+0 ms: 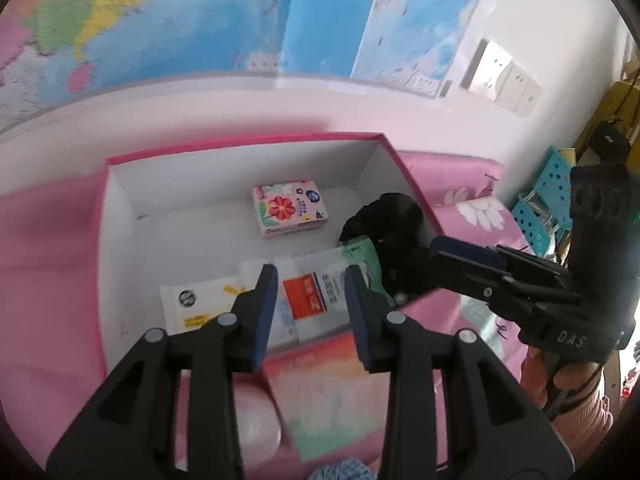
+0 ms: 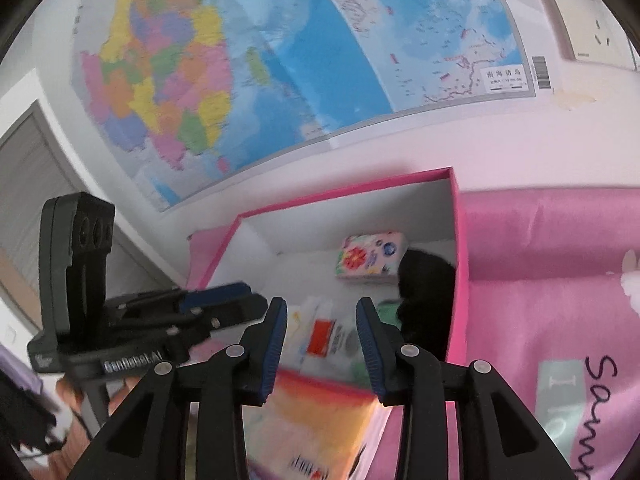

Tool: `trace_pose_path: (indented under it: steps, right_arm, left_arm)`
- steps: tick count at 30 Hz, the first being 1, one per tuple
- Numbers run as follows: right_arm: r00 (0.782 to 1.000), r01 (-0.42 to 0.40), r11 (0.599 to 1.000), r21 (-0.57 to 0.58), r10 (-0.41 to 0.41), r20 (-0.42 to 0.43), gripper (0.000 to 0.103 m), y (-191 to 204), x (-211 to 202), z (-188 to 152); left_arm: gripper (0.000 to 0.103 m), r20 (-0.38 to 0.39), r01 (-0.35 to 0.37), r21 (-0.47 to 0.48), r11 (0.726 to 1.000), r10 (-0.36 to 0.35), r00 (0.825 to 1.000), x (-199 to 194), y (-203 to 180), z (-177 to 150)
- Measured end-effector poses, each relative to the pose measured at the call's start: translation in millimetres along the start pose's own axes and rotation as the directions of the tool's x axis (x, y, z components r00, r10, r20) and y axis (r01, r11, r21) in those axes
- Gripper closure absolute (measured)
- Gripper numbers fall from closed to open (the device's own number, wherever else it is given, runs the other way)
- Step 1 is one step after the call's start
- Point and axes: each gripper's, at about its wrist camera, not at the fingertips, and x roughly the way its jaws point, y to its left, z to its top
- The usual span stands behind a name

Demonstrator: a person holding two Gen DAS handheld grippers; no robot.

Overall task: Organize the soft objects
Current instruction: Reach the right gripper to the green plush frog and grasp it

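Pink box [image 1: 240, 148] on pink cloth, from left: white packet [image 1: 196, 306] near-left, red-label packet [image 1: 316, 296] centre, floral tissue pack [image 1: 290, 210] far, black soft item [image 1: 394, 216] at right wall. Left gripper [image 1: 310, 312] narrow gap, holding nothing, over near rim. Right gripper [image 2: 322, 344] same, empty

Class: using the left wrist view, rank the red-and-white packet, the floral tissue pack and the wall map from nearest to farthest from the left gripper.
1. Red-and-white packet: in the box, just beyond the left gripper.
2. Floral tissue pack: deeper in the box.
3. Wall map: on the wall behind.
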Motion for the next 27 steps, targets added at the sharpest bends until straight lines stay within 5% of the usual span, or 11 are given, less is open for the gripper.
trace_pose_path:
  steps: [13, 22, 27]
  right_arm:
    - [0.986, -0.167, 0.978, -0.127, 0.163, -0.045, 0.057, 53, -49, -52]
    - [0.946, -0.303, 0.939, -0.163, 0.276, -0.171, 0.054, 94, -41, -98]
    - [0.933, -0.307, 0.935, -0.179, 0.257, -0.253, 0.047, 109, -19, -126]
  left_arm:
    - [0.052, 0.141, -0.009, 0.011, 1.000, 0.007, 0.990, -88, 23, -70]
    - [0.051, 0.069, -0.052, -0.074, 0.996, 0.057, 0.996, -92, 60, -130]
    - [0.051, 0.015, -0.055, -0.112, 0.992, 0.057, 0.998, -83, 74, -154]
